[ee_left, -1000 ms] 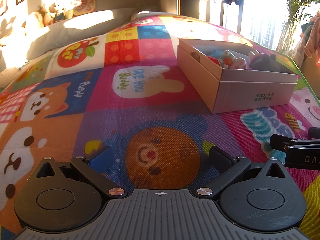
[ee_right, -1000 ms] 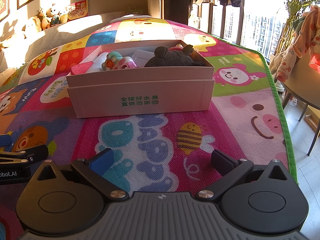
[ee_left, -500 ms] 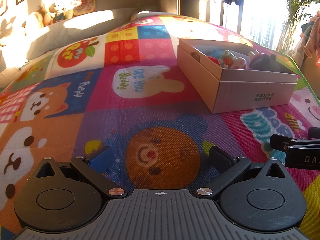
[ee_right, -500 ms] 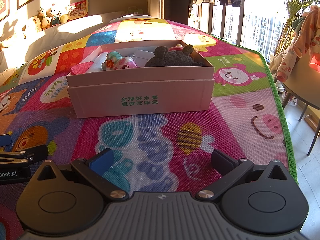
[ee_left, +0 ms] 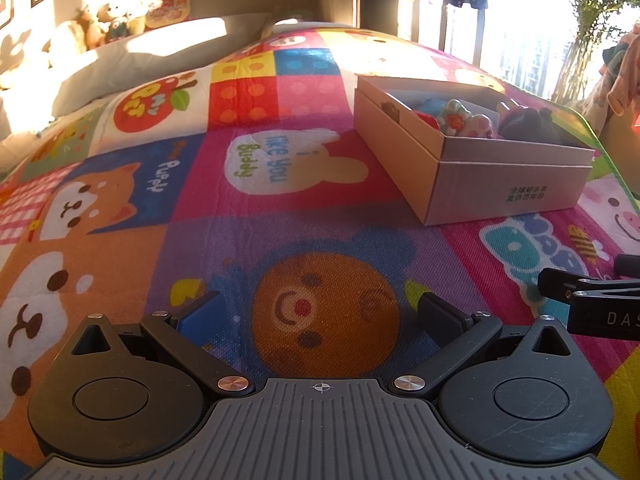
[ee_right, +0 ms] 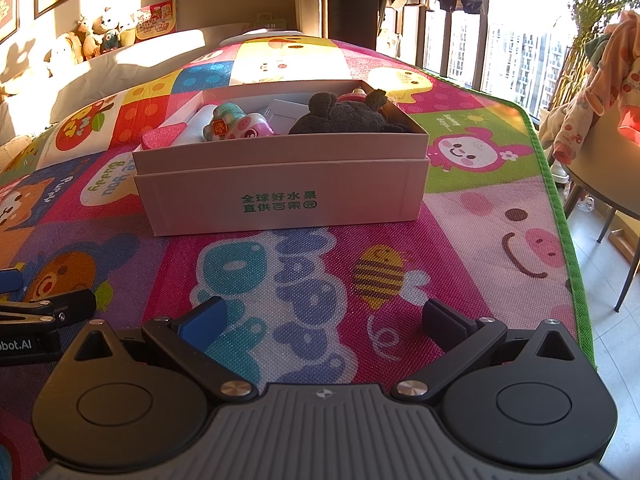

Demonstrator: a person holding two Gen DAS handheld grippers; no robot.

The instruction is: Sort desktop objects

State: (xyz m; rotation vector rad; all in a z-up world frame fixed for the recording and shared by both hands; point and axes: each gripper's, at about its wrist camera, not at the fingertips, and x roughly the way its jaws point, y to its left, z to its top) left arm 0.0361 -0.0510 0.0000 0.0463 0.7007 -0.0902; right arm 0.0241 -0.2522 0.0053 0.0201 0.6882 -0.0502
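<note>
A pale cardboard box [ee_right: 280,196] with green print stands on the colourful play mat [ee_right: 460,220]; it also shows at the right of the left wrist view [ee_left: 500,188]. Inside it lie a dark plush toy [ee_right: 344,118], a pink-and-teal toy figure [ee_right: 236,126], a pink foam piece [ee_right: 162,136] and a white card [ee_right: 280,114]. My right gripper [ee_right: 322,316] hovers low over the mat in front of the box, open and empty. My left gripper [ee_left: 320,312] is open over an orange bear print, empty, with the box ahead to its right.
The mat's green edge [ee_right: 560,200] drops off at the right, beside a round table [ee_right: 608,168] draped with clothes. A grey cushion [ee_left: 132,68] and plush toys [ee_right: 100,32] sit at the far left. Each gripper shows at the side of the other's view.
</note>
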